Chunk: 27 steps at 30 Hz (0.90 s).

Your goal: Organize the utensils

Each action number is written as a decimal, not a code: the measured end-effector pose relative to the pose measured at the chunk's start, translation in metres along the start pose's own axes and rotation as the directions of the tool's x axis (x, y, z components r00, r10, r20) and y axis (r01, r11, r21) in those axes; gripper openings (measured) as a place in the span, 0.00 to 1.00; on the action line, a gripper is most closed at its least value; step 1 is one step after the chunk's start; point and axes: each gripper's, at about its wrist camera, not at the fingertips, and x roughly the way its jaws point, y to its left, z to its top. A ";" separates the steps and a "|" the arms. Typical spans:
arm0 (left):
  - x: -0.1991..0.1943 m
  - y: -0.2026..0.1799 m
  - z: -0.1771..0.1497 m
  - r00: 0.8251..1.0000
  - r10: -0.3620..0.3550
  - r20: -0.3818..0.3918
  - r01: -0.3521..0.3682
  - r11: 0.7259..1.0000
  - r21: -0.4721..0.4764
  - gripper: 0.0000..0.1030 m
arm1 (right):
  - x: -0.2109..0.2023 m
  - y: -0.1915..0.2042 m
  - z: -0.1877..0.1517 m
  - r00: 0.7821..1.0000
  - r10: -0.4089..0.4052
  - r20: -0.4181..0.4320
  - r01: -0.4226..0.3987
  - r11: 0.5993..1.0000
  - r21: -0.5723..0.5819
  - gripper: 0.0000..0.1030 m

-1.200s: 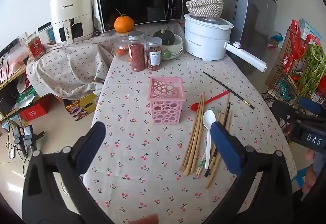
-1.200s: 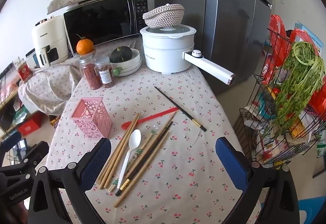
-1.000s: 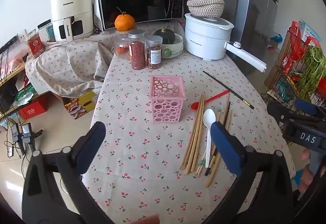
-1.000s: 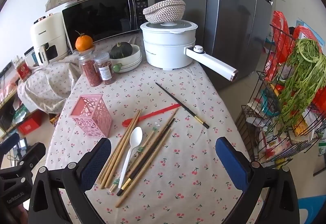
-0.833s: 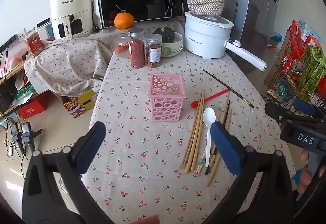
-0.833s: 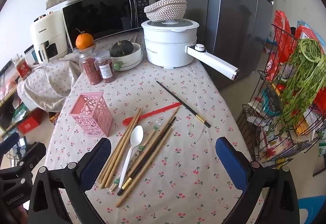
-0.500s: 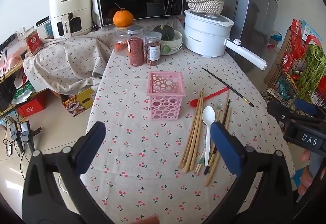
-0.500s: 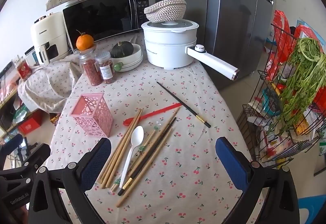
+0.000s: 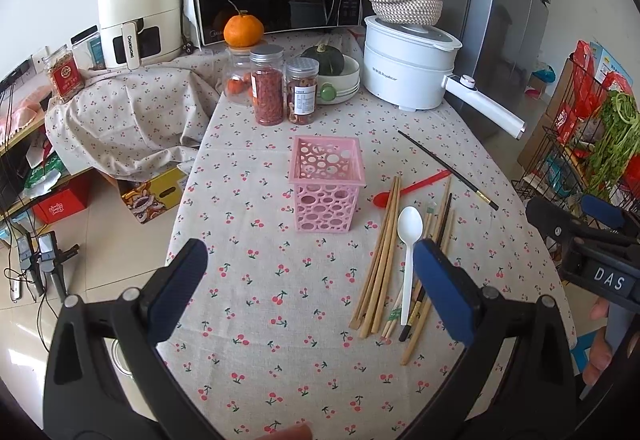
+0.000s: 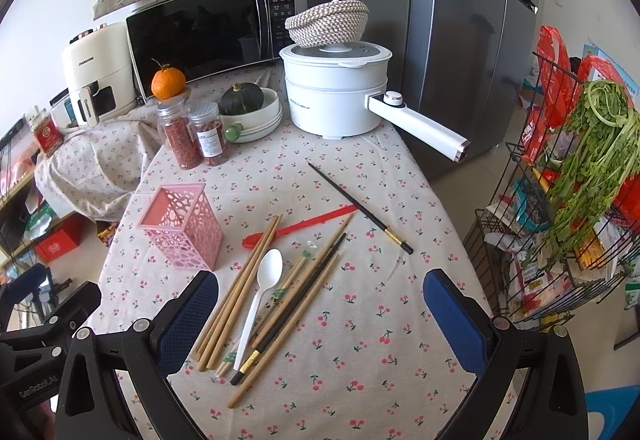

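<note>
Hovering over the desk (image 9: 248, 200), left gripper (image 9: 310, 284) & right gripper (image 10: 320, 310) both have jaws spread wide, holding nothing. Chopsticks (image 10: 240, 292) & white spoon (image 10: 262, 288) lie right beside the pink basket (image 10: 182, 226).

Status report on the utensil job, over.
Left gripper and right gripper open, empty. Pink perforated holder empty; white plastic spoon and wooden chopsticks loose on cloth. Nothing blocking.

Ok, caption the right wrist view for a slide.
Open right claw above chopsticks and white spoon, beside the empty pink basket.
</note>
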 end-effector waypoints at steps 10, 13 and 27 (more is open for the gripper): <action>0.000 0.000 0.000 1.000 -0.002 -0.001 0.002 1.000 0.000 0.99 | 0.000 0.001 0.000 1.000 -0.001 0.001 0.001 1.000 -0.003 1.00; -0.001 0.000 0.000 1.000 -0.004 0.000 0.004 1.000 0.000 0.99 | 0.000 0.001 0.000 1.000 -0.001 0.001 0.001 1.000 -0.003 1.00; -0.001 -0.002 -0.001 1.000 -0.007 -0.003 0.007 1.000 0.001 0.99 | 0.001 0.002 -0.001 1.000 -0.002 0.002 0.002 1.000 -0.004 1.00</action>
